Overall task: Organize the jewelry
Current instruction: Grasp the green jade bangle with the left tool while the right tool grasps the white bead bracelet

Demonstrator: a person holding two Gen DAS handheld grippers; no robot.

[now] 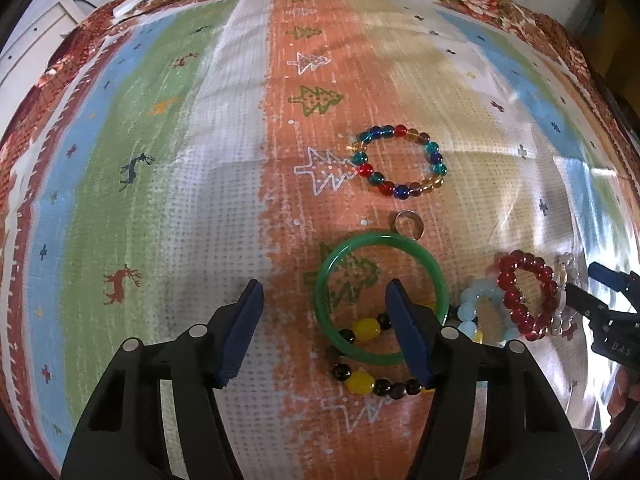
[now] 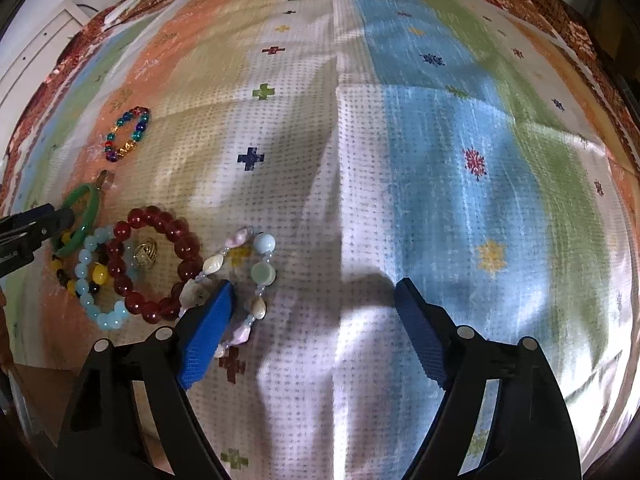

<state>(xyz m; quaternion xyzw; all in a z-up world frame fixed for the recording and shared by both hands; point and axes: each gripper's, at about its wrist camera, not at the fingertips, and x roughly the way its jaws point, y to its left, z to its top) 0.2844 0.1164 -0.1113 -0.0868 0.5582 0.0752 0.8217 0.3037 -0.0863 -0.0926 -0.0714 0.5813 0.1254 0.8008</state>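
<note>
On the striped cloth [image 1: 200, 200] the jewelry is lying partly sorted, partly heaped. From the left in the left wrist view: the mixed-colour bracelet [image 1: 400, 162] is sitting alone, a metal ring [image 1: 408, 224] is lying just below it, touching or nearly touching the green bangle [image 1: 380, 298], and the bangle is overlapping the yellow-and-black strand [image 1: 360, 364]. To the right, the pale blue bracelet [image 1: 476, 312] and the red bracelet [image 1: 526, 294] are lying tangled together; the shell bracelet [image 2: 240, 288] is trailing off the heap's right edge.

The step in hand looks like separating the heap. Doing it well probably means taking one piece at a time, pinching a single rim or bead row, and lifting straight up so neighbours are not being dragged along.

The left gripper [image 1: 324, 332] is standing wide open and holding nothing; its right finger is hovering over the bangle's inner space, though contact cannot be told. The right gripper [image 2: 314, 332] is likewise spread wide and empty, its left finger lying over the shell bracelet.
</note>
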